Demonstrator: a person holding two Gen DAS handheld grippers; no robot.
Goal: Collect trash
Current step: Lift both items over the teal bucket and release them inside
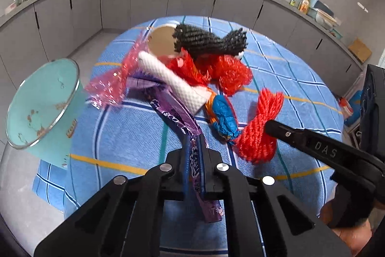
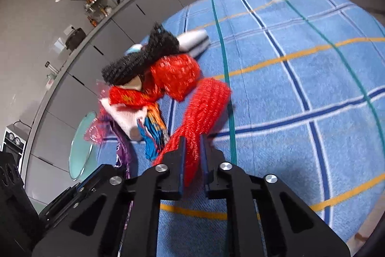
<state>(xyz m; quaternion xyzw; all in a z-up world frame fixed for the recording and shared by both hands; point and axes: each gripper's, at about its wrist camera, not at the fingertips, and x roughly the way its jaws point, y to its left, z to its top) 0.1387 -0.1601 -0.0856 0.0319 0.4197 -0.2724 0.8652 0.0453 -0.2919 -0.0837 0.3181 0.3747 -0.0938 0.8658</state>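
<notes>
Purple wrapper (image 1: pixel 179 122) is pinched between the left gripper (image 1: pixel 196 160) fingers, left wrist view; its far end trails into the trash heap on the blue plaid cloth (image 1: pixel 125 134). Heap: pink film (image 1: pixel 113 81), white foam sleeve (image 1: pixel 175 86), black mesh (image 1: pixel 207 42), blue-orange wrapper (image 1: pixel 223 117). Teal bin (image 1: pixel 41 102) sits just off the table edge, to the left.

Right wrist view: right gripper (image 2: pixel 192 155) is clamped on the red net bag (image 2: pixel 202 110), gripped at its bunched neck. Rest of heap lies just beside.

Judgement: all of it is light, limp and crinkly. Film may slip; take bunched ends, not flat faces. Net could snag neighbours when lifted.
</notes>
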